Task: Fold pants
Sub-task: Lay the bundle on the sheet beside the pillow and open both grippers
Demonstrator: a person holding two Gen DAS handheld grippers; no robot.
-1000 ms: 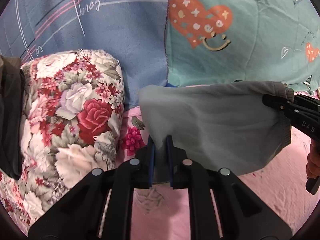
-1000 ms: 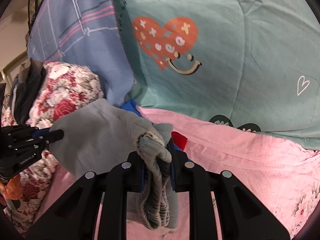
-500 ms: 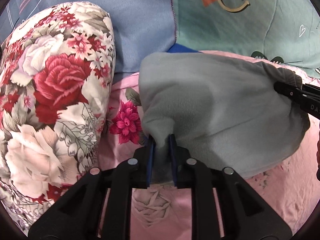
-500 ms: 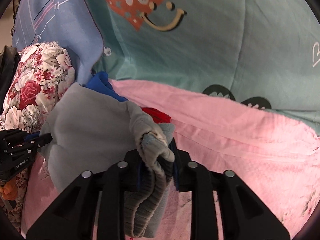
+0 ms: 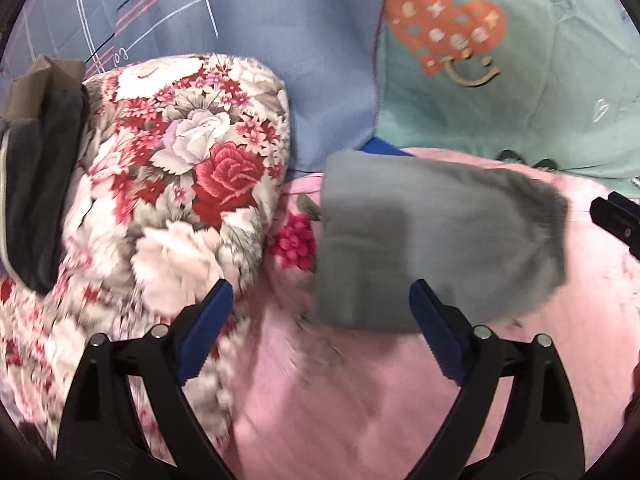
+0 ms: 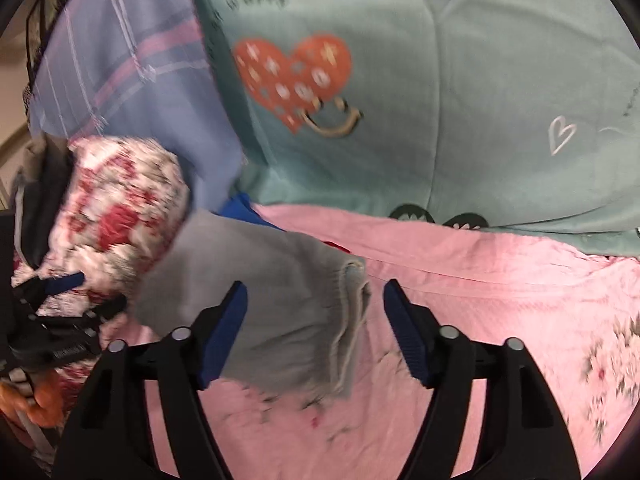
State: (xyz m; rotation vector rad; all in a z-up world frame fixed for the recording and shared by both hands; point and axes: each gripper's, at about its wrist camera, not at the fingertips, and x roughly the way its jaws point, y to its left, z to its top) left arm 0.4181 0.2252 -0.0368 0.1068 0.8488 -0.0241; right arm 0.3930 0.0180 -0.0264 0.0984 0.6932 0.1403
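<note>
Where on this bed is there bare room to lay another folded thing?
Free: the pink sheet right of the gray pants, below the teal quilt. Crowded: left, where the floral pillow nearly meets the pants.

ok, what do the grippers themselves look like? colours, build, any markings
Both match: left gripper and right gripper have black angular linkage arms with round silver rivets, and blue ribbed pads on the fingertips. The left gripper's body, seen from the right wrist, carries small white lettering, too blurred to read.

Matt grey fleece pants [image 5: 436,240], smooth pink cotton sheet [image 5: 360,400], floral woven pillow [image 5: 172,184]
</note>
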